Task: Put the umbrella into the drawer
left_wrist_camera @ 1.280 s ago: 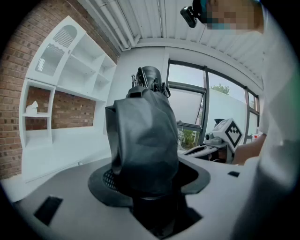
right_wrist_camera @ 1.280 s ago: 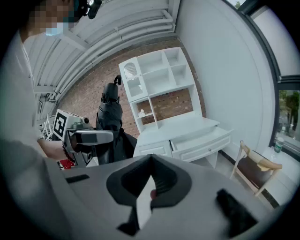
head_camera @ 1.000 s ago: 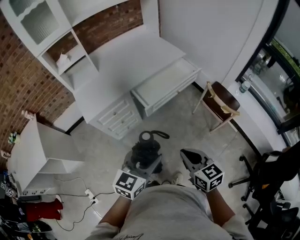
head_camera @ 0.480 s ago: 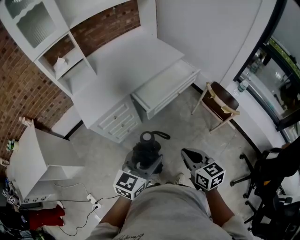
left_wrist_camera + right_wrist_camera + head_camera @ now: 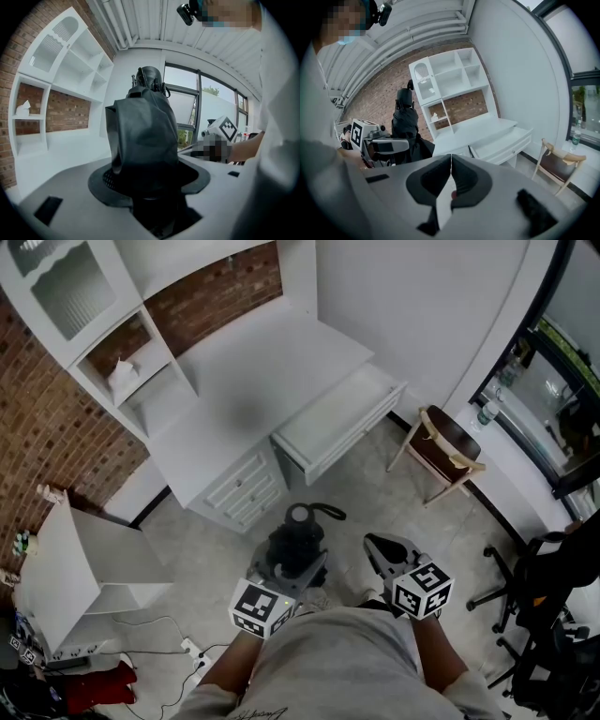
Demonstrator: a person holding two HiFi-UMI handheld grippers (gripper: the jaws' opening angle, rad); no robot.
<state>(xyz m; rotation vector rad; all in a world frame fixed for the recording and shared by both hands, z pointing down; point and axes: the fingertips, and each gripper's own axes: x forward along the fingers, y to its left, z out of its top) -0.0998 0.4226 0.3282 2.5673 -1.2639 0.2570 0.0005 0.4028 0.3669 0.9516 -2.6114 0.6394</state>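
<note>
Two tools faced the open drawer (image 5: pixel 337 413), well ahead. The left tool (image 5: pixel 286 568) was clamped on the folded umbrella (image 5: pixel 296 542); the right tool (image 5: pixel 380 554), beside it, was closed and empty. A firm grip seemed wise, with the umbrella then laid lengthwise into the drawer.

Left gripper (image 5: pixel 149 187) jaws clamp the folded black umbrella (image 5: pixel 143 140)

What you can't really see here

The folded umbrella (image 5: pixel 143 140) plugs the left gripper (image 5: pixel 150 187), so where the jaws meet it and the umbrella's bottom end are lost in the dark throat. In the head view, the drawer (image 5: pixel 356 432) has its back end under the desk top (image 5: pixel 262 362). The white thing (image 5: pixel 120 371) on the shelf (image 5: pixel 150 381) is too small to tell, and the black office chair (image 5: pixel 548 615) is cut by the right edge.
</note>
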